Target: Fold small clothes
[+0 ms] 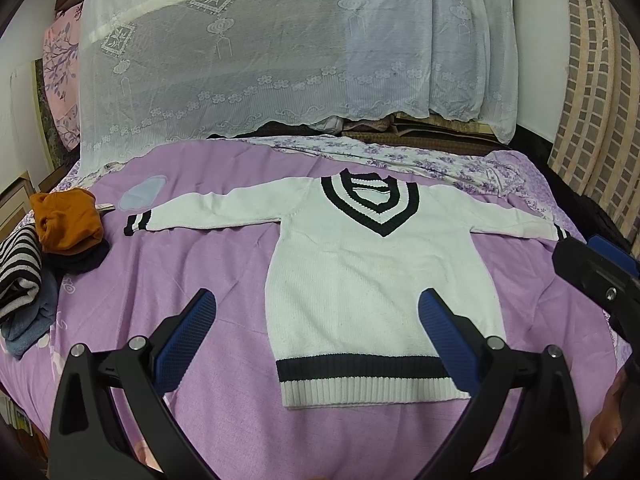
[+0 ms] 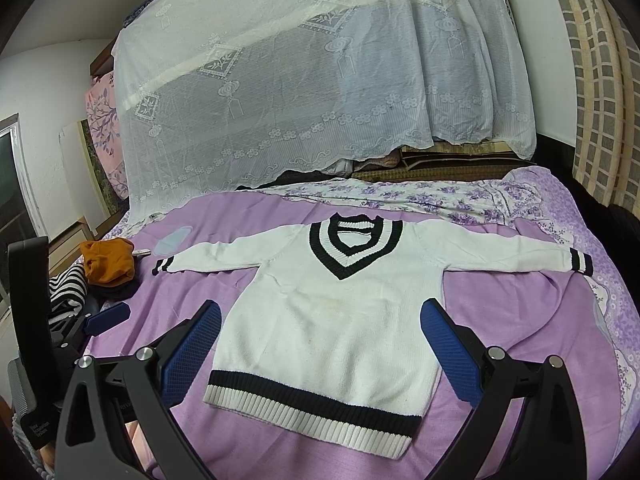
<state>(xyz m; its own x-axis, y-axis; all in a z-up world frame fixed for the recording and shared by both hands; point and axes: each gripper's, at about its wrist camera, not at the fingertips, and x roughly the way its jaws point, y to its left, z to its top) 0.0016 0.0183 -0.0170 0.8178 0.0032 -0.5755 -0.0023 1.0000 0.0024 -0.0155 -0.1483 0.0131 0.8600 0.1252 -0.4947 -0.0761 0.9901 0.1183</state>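
White sweater (image 1: 380, 280) lies flat, face up, on purple bed cover (image 1: 200, 272), both sleeves spread wide, hem nearest cameras. Left gripper (image 1: 316, 332) and right gripper (image 2: 320, 344) hover above hem; fingers of both spread wide, holding nothing. Pile of other clothes (image 1: 48, 248) at bed's left edge. Step in hand, judged: folding not yet begun. Next move likely calls for pinching sleeve cuff (image 2: 579, 261) and carrying it across body.
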